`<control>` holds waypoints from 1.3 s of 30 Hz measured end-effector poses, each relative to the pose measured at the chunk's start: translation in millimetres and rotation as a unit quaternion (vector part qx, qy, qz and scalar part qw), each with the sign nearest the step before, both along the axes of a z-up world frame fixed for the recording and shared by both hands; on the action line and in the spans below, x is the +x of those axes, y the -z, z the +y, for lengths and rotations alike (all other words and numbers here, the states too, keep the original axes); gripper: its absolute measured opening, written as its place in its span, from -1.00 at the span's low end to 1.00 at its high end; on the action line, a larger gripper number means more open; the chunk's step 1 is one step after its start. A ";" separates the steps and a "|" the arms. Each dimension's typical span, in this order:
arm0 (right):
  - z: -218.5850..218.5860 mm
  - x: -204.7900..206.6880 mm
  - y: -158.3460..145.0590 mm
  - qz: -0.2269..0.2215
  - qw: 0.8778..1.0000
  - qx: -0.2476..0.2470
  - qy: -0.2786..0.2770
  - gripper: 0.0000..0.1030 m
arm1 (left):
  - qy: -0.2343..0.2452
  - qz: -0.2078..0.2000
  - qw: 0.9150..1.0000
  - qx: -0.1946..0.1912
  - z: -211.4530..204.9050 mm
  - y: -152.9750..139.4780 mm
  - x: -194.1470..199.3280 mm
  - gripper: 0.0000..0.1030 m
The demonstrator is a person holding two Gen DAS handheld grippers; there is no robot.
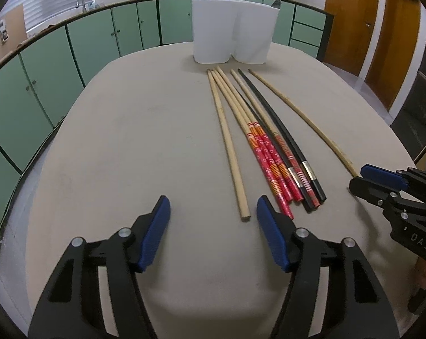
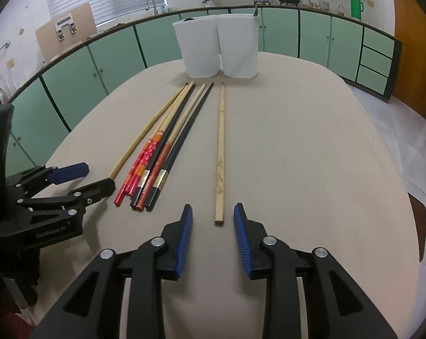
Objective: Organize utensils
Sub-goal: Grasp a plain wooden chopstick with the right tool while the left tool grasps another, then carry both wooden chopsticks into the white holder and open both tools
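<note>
While all the long wooden, red-patterned and black chopsticks (image 1: pixel 269 141) lie ahead of my empty, spread left gripper (image 1: pixel 213 214) and right gripper (image 2: pixel 213 217), I judge sorting into the far white two-compartment holder (image 2: pixel 218 45) barely begun.

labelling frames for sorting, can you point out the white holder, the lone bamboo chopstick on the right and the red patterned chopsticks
white holder (image 2: pixel 201 53), right wrist view, front wall of left compartment
lone bamboo chopstick (image 2: pixel 220 152), right wrist view, mid shaft
red patterned chopsticks (image 1: pixel 269 158), left wrist view, patterned handle section
</note>
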State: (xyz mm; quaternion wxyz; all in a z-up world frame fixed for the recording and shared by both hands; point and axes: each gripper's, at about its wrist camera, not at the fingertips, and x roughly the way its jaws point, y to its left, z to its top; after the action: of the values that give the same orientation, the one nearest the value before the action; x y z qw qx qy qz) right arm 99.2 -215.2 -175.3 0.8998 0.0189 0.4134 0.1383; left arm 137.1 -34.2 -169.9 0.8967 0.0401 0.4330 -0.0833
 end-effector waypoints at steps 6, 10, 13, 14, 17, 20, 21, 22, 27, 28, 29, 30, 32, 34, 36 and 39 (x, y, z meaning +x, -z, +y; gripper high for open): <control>2.6 2.8 1.4 0.001 1.000 -0.006 0.004 -0.83 | 0.007 -0.002 1.000 0.001 -6.1 0.3 0.9 -0.14; 1.1 3.4 1.6 0.002 1.000 -0.003 0.008 -0.86 | 0.011 -0.004 1.000 0.004 -11.6 -0.3 0.5 -0.59; 1.7 2.5 1.1 -0.001 1.000 -0.005 0.009 -0.86 | 0.014 0.000 1.000 -0.013 -11.2 -0.5 1.3 -0.85; 1.3 2.3 0.4 -0.002 1.000 -0.002 0.008 -0.87 | 0.014 0.000 1.000 -0.015 -10.8 -0.9 1.4 -0.85; -0.1 0.1 -5.2 -0.012 1.000 0.002 0.007 -0.87 | 0.016 0.000 1.000 -0.021 -8.5 -3.7 0.0 -0.86; -4.0 -1.7 -16.8 -0.028 1.000 0.006 0.006 -0.87 | 0.016 -0.013 1.000 -0.021 -3.4 -15.7 -4.2 -0.86; -5.4 -1.8 -21.1 -0.033 0.999 0.008 0.006 -0.87 | 0.016 -0.019 1.000 -0.018 -1.6 -19.7 -4.7 -0.87; -7.0 -2.1 -26.8 -0.039 0.999 0.008 0.006 -0.87 | 0.015 -0.029 0.999 -0.015 0.5 -27.2 -6.1 -0.87; -16.2 -3.6 -60.4 -0.075 0.997 0.017 0.009 -0.87 | 0.012 -0.087 0.996 -0.008 9.4 -70.3 -12.6 -0.87; -17.9 -2.6 -67.6 -0.081 0.996 0.020 0.010 -0.87 | 0.013 -0.099 0.995 -0.008 11.1 -80.6 -13.6 -0.88; -20.0 -1.9 -75.7 -0.089 0.996 0.023 0.010 -0.87 | 0.014 -0.108 0.994 -0.010 12.7 -87.8 -13.6 -0.88; -21.2 -1.3 -81.6 -0.094 0.995 0.025 0.010 -0.87 | 0.015 -0.121 0.992 -0.012 14.7 -99.0 -13.5 -0.88; -25.4 1.6 -100.2 -0.110 0.993 0.033 0.009 -0.87 | 0.016 -0.143 0.989 -0.019 17.4 -117.9 -13.0 -0.88; -29.4 4.7 -115.0 -0.122 0.992 0.040 0.008 -0.87 | 0.018 -0.158 0.987 -0.026 19.5 -132.8 -11.8 -0.88; -33.6 9.8 -130.8 -0.132 0.990 0.043 0.008 -0.87 | 0.021 -0.176 0.984 -0.030 20.3 -147.5 -7.8 -0.88; -36.4 18.6 -150.7 -0.145 0.988 0.045 0.002 -0.87 | 0.030 -0.194 0.980 -0.038 20.8 -165.7 -0.9 -0.89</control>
State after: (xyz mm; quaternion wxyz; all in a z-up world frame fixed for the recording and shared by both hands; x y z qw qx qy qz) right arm 117.8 -251.6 -24.5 0.9488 0.0398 0.2719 0.1561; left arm 136.2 -13.4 -4.2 0.9615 0.0340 0.2462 -0.1169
